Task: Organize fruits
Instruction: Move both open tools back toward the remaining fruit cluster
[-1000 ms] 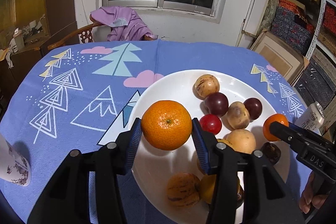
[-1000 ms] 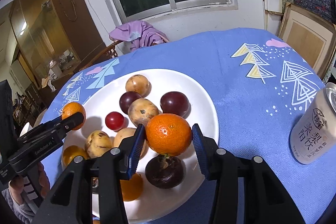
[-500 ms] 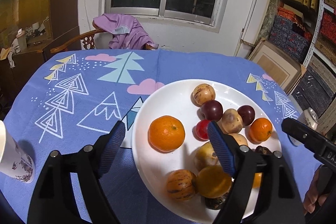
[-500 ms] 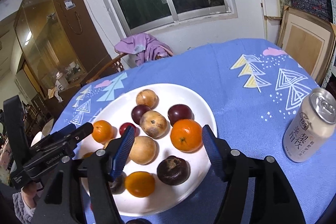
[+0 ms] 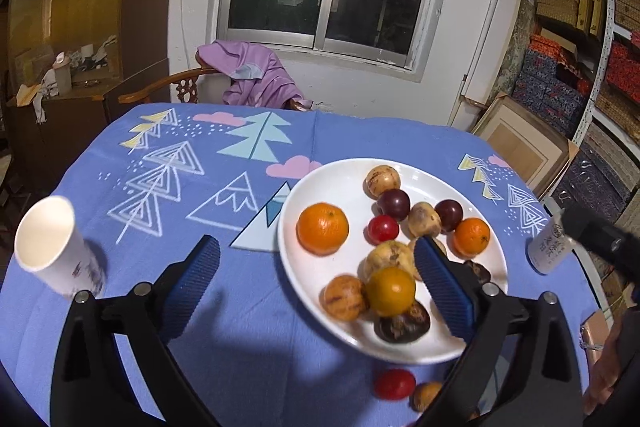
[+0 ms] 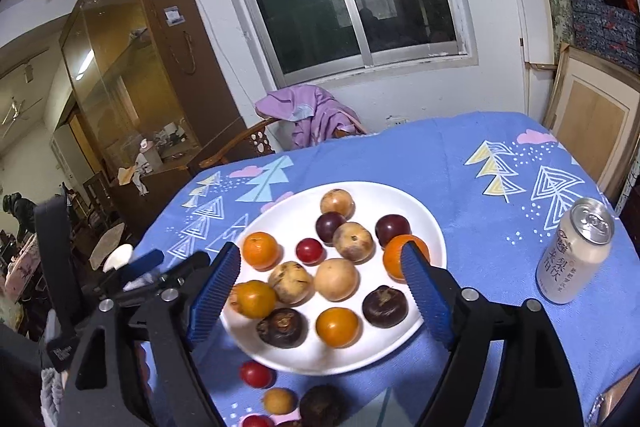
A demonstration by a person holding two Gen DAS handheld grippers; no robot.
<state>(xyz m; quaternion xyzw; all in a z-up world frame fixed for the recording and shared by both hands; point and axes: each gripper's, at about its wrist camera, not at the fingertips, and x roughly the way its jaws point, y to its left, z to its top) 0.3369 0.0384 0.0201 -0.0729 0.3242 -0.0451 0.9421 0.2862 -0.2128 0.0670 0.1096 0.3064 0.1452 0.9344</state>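
Note:
A white plate (image 5: 332, 187) (image 6: 392, 193) on the blue tablecloth holds several fruits: oranges, dark plums, brown-yellow fruits and a small red one. One orange (image 5: 322, 233) lies at the plate's left, another (image 5: 471, 236) (image 6: 394, 251) at its right. My left gripper (image 5: 318, 275) is open and empty, raised above the plate's near left side. My right gripper (image 6: 322, 281) is open and empty above the plate's near side. Loose fruits lie off the plate near its front edge: a red one (image 5: 394, 383) (image 6: 255, 373) and a small yellow one (image 6: 280, 399).
A white paper cup (image 5: 54, 247) stands at the table's left. A drink can (image 6: 574, 251) (image 5: 550, 247) stands to the right of the plate. A wooden chair with a purple garment (image 5: 256, 77) is behind the table. A glass cabinet (image 6: 132, 67) stands at the left.
Both grippers opened, released their oranges onto the plate, and drew back and up. The oranges now rest on the plate's left and right sides.

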